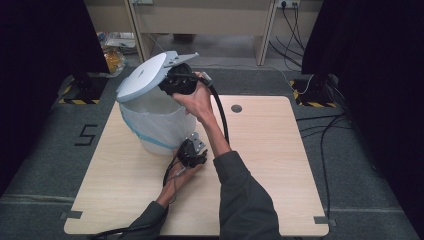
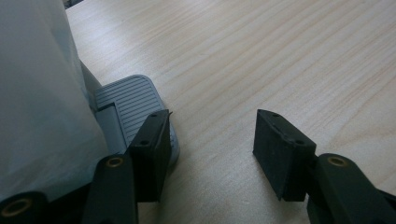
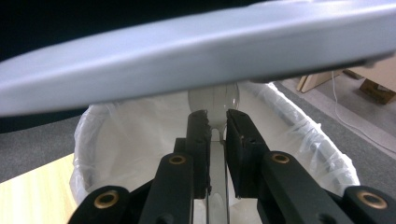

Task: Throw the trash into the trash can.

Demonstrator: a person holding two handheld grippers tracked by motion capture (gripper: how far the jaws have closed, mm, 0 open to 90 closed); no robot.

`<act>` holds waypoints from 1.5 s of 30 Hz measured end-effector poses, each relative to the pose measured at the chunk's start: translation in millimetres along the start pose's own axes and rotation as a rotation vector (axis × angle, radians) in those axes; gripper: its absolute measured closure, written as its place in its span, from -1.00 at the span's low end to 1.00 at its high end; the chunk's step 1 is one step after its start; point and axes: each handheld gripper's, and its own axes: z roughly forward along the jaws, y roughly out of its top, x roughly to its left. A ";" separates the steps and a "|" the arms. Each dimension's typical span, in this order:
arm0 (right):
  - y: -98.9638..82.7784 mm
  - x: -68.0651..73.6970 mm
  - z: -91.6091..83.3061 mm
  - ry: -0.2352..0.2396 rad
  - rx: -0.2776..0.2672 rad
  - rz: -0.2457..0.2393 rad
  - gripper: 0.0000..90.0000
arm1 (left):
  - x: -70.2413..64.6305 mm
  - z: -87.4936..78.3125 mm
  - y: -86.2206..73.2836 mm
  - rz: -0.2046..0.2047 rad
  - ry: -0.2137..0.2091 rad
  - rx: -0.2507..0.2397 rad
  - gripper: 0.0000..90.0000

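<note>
Overhead, a pedal bin [image 1: 152, 122] with a white liner stands on the table [image 1: 260, 170], left of centre, its grey lid [image 1: 142, 77] tipped up and open. Right gripper [image 1: 176, 82] is up at the bin's mouth, just under the lid's edge; left gripper [image 1: 191, 152] sits low at the bin's foot, near side, with the hand beneath it on the tabletop. Left gripper view: jaws stand well apart with bare wood between them and nothing gripped; the left jaw rests on or just over the ribbed grey pedal [image 2: 128, 105] (contact unclear), and the liner-covered bin wall [image 2: 39, 93] is on the left of the frame. Right gripper view: jaws are pinched together on a clear plastic spoon [image 3: 215, 105], its handle running down between the pads and its bowl sticking out past the tips. Spoon hangs over the bin's open mouth, under the raised lid [image 3: 196, 56] that crosses the top of the frame. Liner [image 3: 140, 135] is folded over the rim all round; what shows of the inside is white bag, and the bottom is hidden by the jaws.
</note>
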 end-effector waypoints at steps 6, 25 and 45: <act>-1.4 -1.4 3.1 -0.002 0.006 0.017 0.57 | 0.1 0.1 0.1 0.001 0.000 0.001 0.02; -9.4 -7.0 -20.9 -0.034 0.003 0.022 0.38 | 0.6 -0.1 0.4 0.006 -0.002 0.006 0.02; -31.8 -20.2 -72.0 -0.096 -0.051 0.066 0.05 | 0.6 0.1 0.6 0.004 -0.003 0.007 0.02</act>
